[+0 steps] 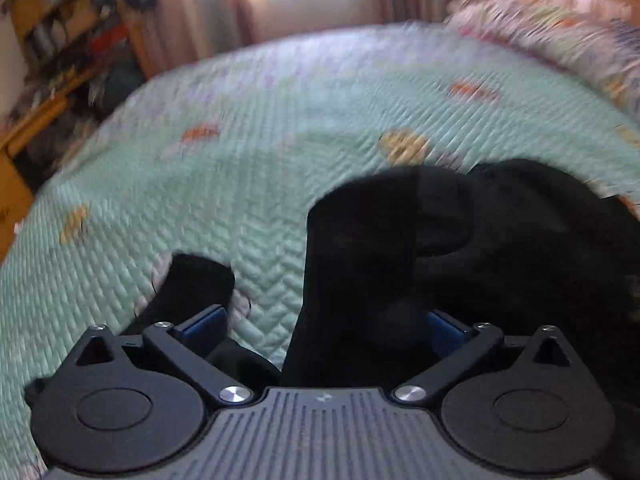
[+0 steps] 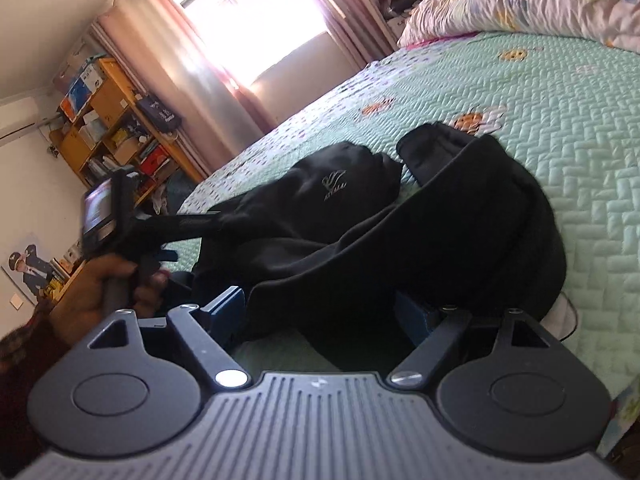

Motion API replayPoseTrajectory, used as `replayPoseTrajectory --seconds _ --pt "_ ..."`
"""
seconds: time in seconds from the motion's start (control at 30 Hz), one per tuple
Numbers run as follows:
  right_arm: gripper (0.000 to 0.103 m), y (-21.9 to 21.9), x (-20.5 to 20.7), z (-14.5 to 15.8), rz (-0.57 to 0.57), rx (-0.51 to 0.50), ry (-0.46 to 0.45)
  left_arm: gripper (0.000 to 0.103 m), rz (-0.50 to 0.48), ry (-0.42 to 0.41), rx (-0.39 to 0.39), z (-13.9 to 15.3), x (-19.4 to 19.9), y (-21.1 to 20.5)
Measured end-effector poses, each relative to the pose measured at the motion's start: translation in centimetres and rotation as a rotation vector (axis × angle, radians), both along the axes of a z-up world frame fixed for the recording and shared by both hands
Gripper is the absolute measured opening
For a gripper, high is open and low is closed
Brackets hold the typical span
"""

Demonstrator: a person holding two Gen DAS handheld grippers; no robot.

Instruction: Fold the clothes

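Sunlit bedroom with pink curtains (image 2: 224, 80) over a bright window, and wooden shelves (image 2: 108, 120) crowded with boxes and books on the left. A bed covered by a mint-green quilted bedspread (image 2: 560, 152) fills most of both views, with a patterned duvet (image 2: 520, 4) heaped at its far right.

A black garment (image 2: 400, 240), seemingly sweatpants with a small pale logo, lies crumpled on the near part of the bed, bunched into thick overlapping folds.

The right hand-held gripper (image 2: 320, 312) points at the near edge of the garment. Its jaws stand fairly wide with a fold of black cloth lying between them; the blue pads do not appear to press on it.

The left hand-held gripper (image 1: 324, 320) has its jaws spread wide. A strip of the black cloth rises between them without being pinched. This view is blurred. In the right wrist view, a person's hand (image 2: 100, 296) grips the left tool's handle at the left edge.

The garment looks soft, limp and light, likely a fleecy knit that slumps rather than holds shape. It should not slip easily. Judged from here, the waistband or a leg hem gives the firmest hold, pinching one layer rather than a bunched wad.
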State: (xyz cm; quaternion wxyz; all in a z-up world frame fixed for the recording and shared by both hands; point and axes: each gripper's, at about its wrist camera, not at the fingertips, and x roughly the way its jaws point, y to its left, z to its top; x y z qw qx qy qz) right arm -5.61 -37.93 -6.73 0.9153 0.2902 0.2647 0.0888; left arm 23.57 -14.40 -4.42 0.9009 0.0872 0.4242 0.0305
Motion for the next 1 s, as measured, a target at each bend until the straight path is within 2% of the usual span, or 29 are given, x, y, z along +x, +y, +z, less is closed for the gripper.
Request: replayPoseTrajectory --seconds 0.1,0.17,0.2,0.23,0.27,0.3,0.4,0.5,0.57,0.67,0.77,0.87,0.9,0.93,1.0 --pt "0.083 0.3 0.0 -0.1 0.008 -0.009 0.009 0.1 -0.001 0.069 0.021 -2.6 0.2 -1.0" --pt "0.083 0.2 -0.1 -0.2 0.0 -0.02 0.012 0.064 -0.108 0.087 0.061 -3.7 -0.5 -2.8" --pt "0.083 0.2 -0.2 -0.2 -0.006 -0.026 0.013 0.023 -0.154 0.08 0.061 -3.8 -1.0 -3.6" --pt "0.083 0.0 -0.3 -0.3 -0.016 -0.031 0.013 0.01 -0.161 0.06 0.082 -3.6 -1.7 -4.4" --pt "0.083 -0.1 -0.4 -0.3 -0.026 -0.035 0.014 0.01 -0.167 0.037 0.109 -3.3 -2.3 -5.2" --pt "0.083 -0.2 -0.5 -0.4 -0.035 -0.037 0.015 0.009 -0.167 -0.005 0.177 -2.8 -2.9 -6.0" --pt "0.083 -0.6 -0.6 -0.5 -0.052 -0.035 0.013 0.008 -0.108 -0.174 0.325 -0.1 -5.0 -6.9" --pt "0.083 -0.4 -0.8 -0.2 -0.049 -0.049 0.003 0.008 -0.032 -0.256 0.204 4.8 -5.4 -4.8" --pt "0.083 -0.1 -0.7 -0.2 -0.039 -0.05 0.003 0.008 -0.013 -0.363 0.237 7.6 -6.2 -4.4" --pt "0.083 0.2 -0.6 0.0 -0.024 -0.049 -0.002 0.008 0.006 -0.527 0.361 10.9 -7.1 -4.4" --pt "0.083 0.6 -0.5 -0.1 -0.01 -0.049 -0.005 0.008 0.093 -0.559 0.388 13.8 -6.2 -2.5" --pt "0.083 0.9 -0.3 -0.1 -0.002 -0.052 -0.004 0.008 0.195 -0.657 0.521 13.7 -5.7 -0.3" --pt "0.083 1.0 -0.3 -0.1 0.001 -0.054 -0.004 0.009 0.224 -0.664 0.56 13.4 -5.8 0.0" --pt "0.083 1.1 -0.2 -0.1 0.003 -0.056 -0.003 0.01 0.238 -0.629 0.571 12.8 -5.5 0.8" --pt "0.083 1.2 0.1 -0.3 0.012 -0.061 0.009 0.012 0.254 -0.478 0.522 11.2 -4.8 3.5"
